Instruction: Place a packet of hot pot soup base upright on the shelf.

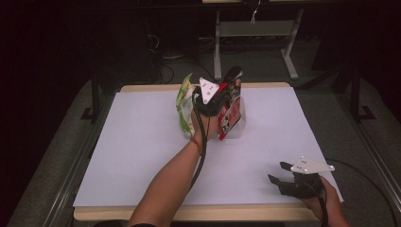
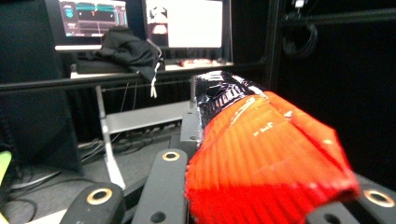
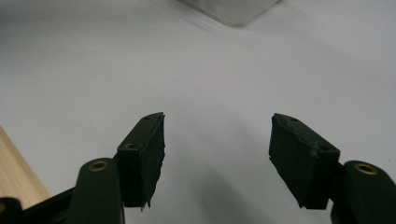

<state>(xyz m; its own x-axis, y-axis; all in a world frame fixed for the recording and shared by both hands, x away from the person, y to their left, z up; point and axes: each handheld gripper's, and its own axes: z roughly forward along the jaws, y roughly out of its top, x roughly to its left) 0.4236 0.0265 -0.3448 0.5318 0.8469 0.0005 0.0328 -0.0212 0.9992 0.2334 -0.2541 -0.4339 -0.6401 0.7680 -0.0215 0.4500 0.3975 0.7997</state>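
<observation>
While the left gripper (image 1: 222, 92) hangs over the far-middle part of the desk (image 1: 132, 156), its jaws are clamped on a red snack bag (image 2: 266, 158), which bulges betw. them in the left gripper view, crinkled foil w/ a black top end. In the high view that bag stands upright, lower half inside a clear plastic container (image 1: 239, 125) that sits on the white sheet nr the far edge; can't tell what else, if anything, is in the container. A green snack bag (image 1: 184, 106) stands just beside it on the left, outside the container, touching or nearly touching the person's left hand. The right gripper (image 1: 280, 173) is well apart, nr the desk's near right corner, jaws wide apart w/ nothing betw. them; right gripper view shows bare white sheet under the pads and a strip of wooden desk edge (image 3: 16, 172).
</observation>
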